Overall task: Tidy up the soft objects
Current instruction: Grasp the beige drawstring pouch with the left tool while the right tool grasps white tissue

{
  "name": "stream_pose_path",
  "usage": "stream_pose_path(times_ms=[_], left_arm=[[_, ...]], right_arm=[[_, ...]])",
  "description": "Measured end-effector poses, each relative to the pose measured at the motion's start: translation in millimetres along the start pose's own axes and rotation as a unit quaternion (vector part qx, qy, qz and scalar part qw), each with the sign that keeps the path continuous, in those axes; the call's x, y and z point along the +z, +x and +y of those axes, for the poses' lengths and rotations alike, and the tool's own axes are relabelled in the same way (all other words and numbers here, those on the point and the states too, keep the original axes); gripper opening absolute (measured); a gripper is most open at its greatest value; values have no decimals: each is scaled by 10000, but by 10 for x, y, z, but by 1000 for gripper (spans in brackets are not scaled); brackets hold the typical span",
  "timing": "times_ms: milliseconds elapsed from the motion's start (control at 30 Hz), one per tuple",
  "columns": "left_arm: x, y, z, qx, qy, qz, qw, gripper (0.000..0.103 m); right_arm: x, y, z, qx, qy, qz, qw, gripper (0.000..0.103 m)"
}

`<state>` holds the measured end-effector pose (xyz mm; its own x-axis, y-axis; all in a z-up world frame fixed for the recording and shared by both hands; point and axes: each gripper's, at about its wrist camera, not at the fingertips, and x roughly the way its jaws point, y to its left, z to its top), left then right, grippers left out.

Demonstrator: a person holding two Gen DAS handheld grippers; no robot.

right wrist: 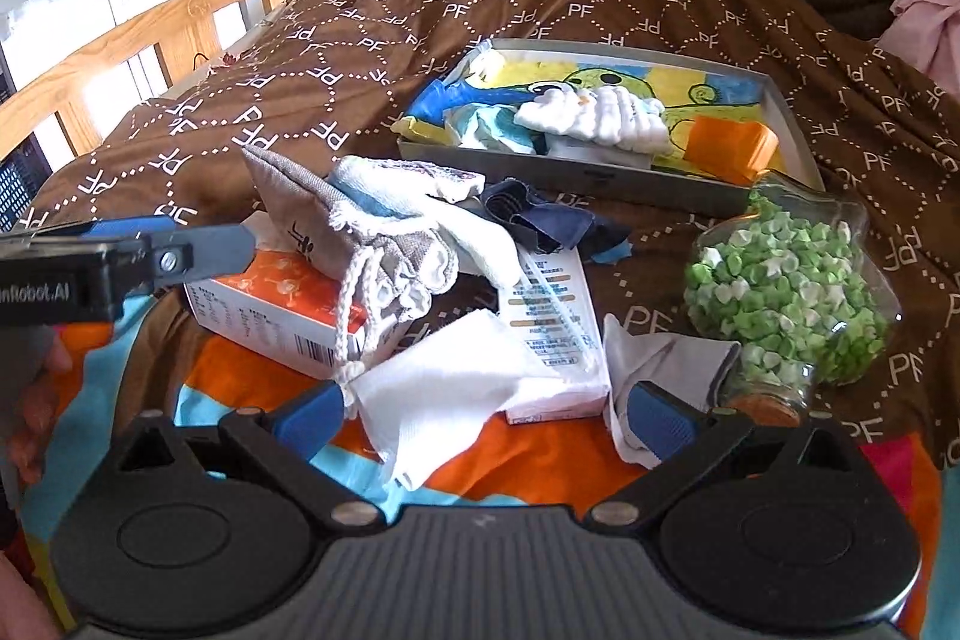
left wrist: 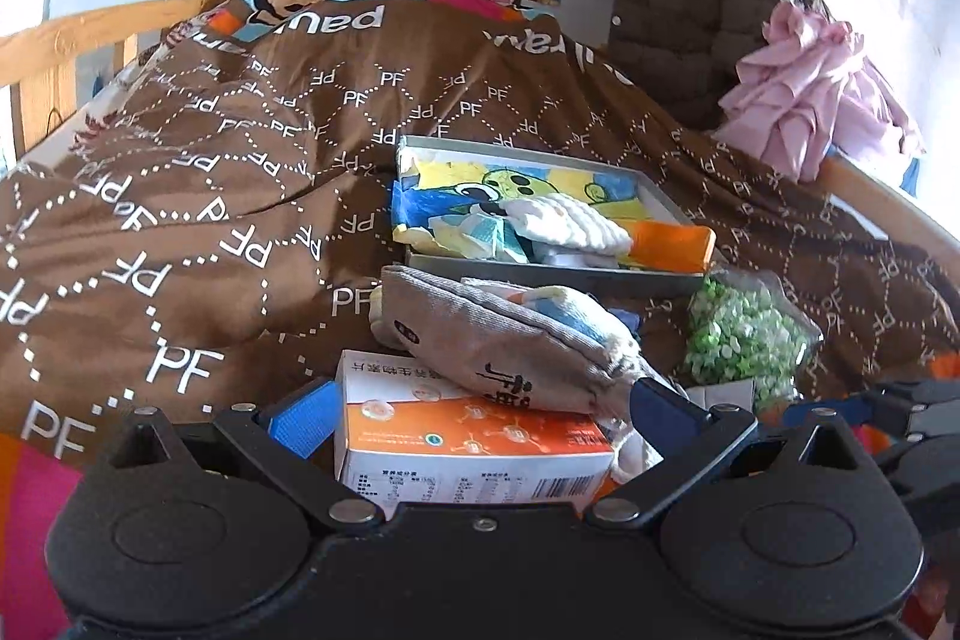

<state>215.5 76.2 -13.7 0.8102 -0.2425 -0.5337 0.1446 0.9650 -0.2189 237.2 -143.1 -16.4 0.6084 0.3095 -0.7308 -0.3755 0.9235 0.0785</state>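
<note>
Two grippers face the pile before the tray (right wrist: 576, 175), both with fingers apart and holding nothing. The white cloth (right wrist: 456, 388) lies straight ahead of the right gripper (right wrist: 486, 415), between its fingers, running from the near-left edge toward the tray. This gripper is nearer; the left gripper (left wrist: 480, 409) straddles the orange box (left wrist: 474, 451) (bearing the grey pouch (left wrist: 510, 340)).

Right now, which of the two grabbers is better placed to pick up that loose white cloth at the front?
Probably the right gripper. Its open fingers already straddle the white cloth, whereas the left gripper, also open, faces the orange box and grey pouch.
</note>
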Motion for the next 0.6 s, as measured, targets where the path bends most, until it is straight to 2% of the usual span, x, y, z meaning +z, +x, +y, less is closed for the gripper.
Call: stream_pose_path(times_ms=[200,267,400,500,600], left_arm=[[75,193,100,-149,-155,-150,9997,102],[120,274,184,-323,-516,-167,9980,102],[150,407,409,-523,-1491,-143,9873,102],[166,491,502,-501,-1805,-148,9822,102],[191,569,573,-556,-1880,-144,9805,102]], right_arm=[[18,56,16,-107,29,-65,9999,103],[23,61,4,-89,78,-87,9999,103],[36,86,-9,-38,149,-78,9999,102],[31,110,12,-30,115,-59,9999,101],[21,143,33,-32,58,-16,10000,98]])
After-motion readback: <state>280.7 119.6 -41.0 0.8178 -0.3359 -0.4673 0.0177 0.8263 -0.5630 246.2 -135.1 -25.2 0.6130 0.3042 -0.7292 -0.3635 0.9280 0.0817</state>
